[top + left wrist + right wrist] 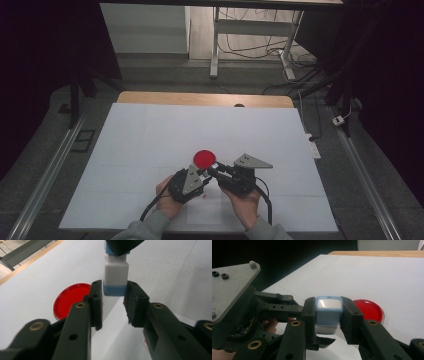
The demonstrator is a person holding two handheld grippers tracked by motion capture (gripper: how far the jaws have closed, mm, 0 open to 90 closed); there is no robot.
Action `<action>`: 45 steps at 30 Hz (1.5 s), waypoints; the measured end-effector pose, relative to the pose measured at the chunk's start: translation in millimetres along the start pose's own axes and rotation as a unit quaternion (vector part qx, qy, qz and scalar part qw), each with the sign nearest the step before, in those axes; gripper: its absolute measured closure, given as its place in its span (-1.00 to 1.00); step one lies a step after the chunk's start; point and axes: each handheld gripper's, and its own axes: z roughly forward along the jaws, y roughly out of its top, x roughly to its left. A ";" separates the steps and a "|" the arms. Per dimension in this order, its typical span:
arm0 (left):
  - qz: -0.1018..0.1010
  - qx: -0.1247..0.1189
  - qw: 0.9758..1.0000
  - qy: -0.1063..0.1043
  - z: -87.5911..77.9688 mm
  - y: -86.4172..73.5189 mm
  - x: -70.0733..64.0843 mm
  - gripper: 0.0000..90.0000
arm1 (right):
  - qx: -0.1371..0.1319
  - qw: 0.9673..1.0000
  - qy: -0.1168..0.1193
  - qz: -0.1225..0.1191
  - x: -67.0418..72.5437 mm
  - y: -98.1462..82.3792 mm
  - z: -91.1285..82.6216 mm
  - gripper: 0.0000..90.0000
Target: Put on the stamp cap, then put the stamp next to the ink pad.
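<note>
A small white block with blue ends (116, 272) hangs between both grippers, just above the white sheet (150, 140). My right gripper (328, 317) is shut on its blue upper end (329, 312). My left gripper (113, 305) faces it from the other side. The block's lower blue band sits between the left gripper's pads, which flank it closely without clearly pressing. In the high view the left gripper (206, 176) and right gripper (213, 170) meet tip to tip near the table's front. A flat red round dish (204, 158) lies on the sheet just beyond them.
The white sheet covers most of a wooden table, whose far edge (200, 98) is bare. A faint red printed mark (145, 342) is on the sheet under the grippers. Desk legs and cables (280, 50) stand on the floor beyond the table.
</note>
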 end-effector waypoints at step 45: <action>-0.145 0.021 0.989 -0.032 -94.5 -48.0 58.0 -0.26 | 0.018 0.998 -0.016 -0.055 -13.9 4.4 -5.6 0.49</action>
